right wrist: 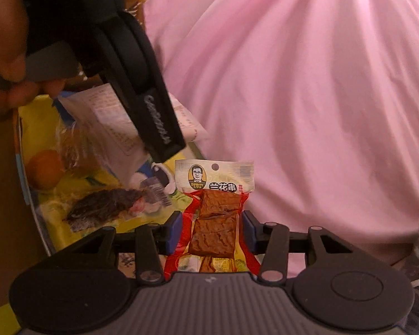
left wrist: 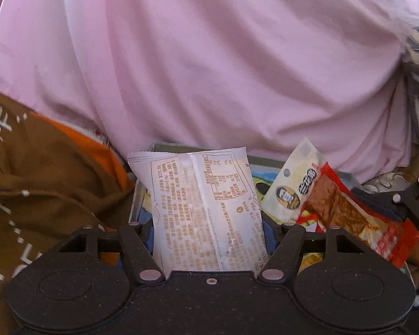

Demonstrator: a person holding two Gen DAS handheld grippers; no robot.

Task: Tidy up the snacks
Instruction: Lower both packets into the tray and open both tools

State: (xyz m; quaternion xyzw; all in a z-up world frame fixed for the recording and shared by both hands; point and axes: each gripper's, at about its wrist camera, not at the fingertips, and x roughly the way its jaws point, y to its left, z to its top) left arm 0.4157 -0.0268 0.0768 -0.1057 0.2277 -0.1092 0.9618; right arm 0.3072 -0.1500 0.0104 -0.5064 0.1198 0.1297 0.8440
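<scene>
Left gripper (left wrist: 209,234) clamped on a white snack packet (left wrist: 201,209), held upright at center frame over the tin (left wrist: 142,195). In the right wrist view, hand (right wrist: 5,55) wrapped round that tool's black body at upper left. Lower center there, right gripper (right wrist: 211,233) pinched on a red tofu snack pack (right wrist: 213,217), label end up. Yellow cartoon tin floor at left, dark snack (right wrist: 106,205) lying on it. Pink fabric (right wrist: 307,111) all across the top and right, brown patterned cloth (left wrist: 36,181) at left.

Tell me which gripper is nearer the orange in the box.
Left. The left gripper, holding a white packet, hangs just above the orange; the right gripper, clamping the tofu snack, sits farther off.
</scene>
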